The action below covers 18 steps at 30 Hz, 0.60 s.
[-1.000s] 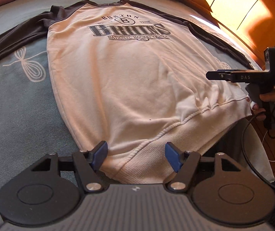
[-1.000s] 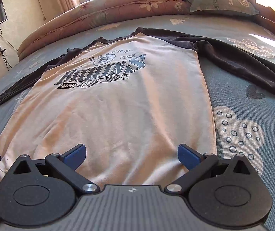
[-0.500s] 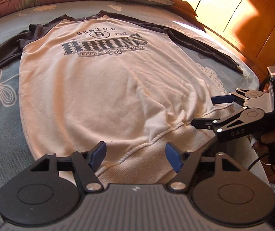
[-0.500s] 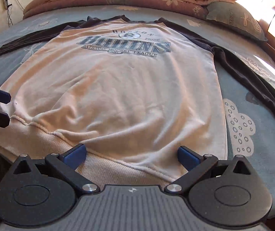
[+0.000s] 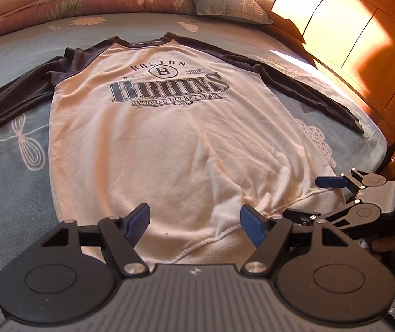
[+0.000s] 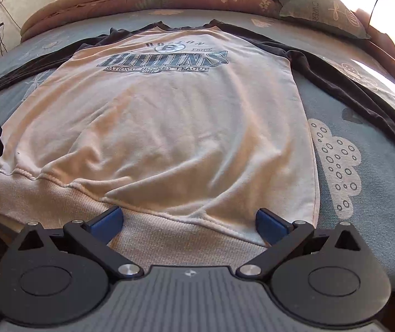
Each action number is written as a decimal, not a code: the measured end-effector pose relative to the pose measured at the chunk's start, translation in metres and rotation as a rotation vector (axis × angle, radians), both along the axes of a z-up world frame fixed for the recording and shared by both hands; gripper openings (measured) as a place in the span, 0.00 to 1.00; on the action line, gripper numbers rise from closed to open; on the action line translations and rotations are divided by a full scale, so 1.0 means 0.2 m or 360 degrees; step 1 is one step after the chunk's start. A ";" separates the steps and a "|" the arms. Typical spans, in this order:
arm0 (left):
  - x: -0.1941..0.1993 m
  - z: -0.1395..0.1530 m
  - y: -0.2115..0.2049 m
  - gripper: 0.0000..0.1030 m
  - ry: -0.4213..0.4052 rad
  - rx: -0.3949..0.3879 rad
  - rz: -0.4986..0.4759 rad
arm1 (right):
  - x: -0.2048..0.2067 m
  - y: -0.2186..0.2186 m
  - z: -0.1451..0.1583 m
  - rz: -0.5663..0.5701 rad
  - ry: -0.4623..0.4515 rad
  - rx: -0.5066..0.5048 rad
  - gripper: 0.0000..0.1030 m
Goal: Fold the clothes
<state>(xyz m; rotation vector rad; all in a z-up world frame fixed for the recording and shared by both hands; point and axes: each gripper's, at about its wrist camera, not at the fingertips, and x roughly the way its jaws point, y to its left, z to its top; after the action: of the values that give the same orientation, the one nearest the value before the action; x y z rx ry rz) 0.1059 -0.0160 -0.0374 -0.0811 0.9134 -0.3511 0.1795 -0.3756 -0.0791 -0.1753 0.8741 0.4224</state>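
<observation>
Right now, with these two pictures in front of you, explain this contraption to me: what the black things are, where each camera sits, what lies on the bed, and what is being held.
There is no robot here. A person holds a hand-grip tool in each hand; each tool has two fingers with blue pads and a wide-angle camera looking forward along them.

One picture comes from the left gripper, with its own fingers at the bottom and the right gripper seen at the side. The other picture comes from the right gripper.

On the bed, which has a patterned blue-grey sheet, a cream sweatshirt with dark sleeves and a Boston Bruins print lies flat, front up. A folded quilt and a pillow lie at the far end.

Nothing is held. Both grippers are open, near the sweatshirt's ribbed hem.
</observation>
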 end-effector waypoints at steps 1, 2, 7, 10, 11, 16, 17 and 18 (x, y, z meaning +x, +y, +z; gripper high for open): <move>0.03 -0.01 -0.01 0.71 0.0016 -0.0020 0.0006 | 0.00 0.00 0.00 -0.0001 -0.0001 0.0001 1.00; 0.06 -0.03 -0.01 0.71 0.0035 -0.0036 0.0014 | 0.00 0.00 0.00 -0.0001 -0.0002 0.0001 1.00; 0.15 -0.16 -0.01 0.71 0.0150 -0.0055 0.0047 | 0.00 0.00 0.00 -0.0005 0.0007 -0.0002 1.00; 0.15 -0.22 0.03 0.71 0.0170 -0.0135 0.0080 | 0.01 0.01 0.01 -0.0002 0.0025 -0.0013 1.00; 0.15 -0.22 0.04 0.73 0.0165 -0.0167 0.0088 | 0.02 0.01 0.01 -0.0004 0.0031 -0.0018 1.00; 0.14 -0.23 0.07 0.74 0.0147 -0.0222 0.0087 | 0.02 0.03 0.00 -0.0064 0.0008 -0.0002 1.00; 0.13 -0.23 0.07 0.74 0.0140 -0.0226 0.0083 | 0.02 0.03 0.00 -0.0076 -0.0001 0.0003 1.00; 0.13 -0.23 0.07 0.74 0.0134 -0.0236 0.0080 | 0.01 0.02 0.00 -0.0080 -0.0010 0.0008 1.00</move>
<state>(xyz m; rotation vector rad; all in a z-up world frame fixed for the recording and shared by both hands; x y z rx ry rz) 0.1321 -0.0014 -0.0843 -0.2562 0.9660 -0.3701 0.1816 -0.3706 -0.0798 -0.1498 0.8697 0.3769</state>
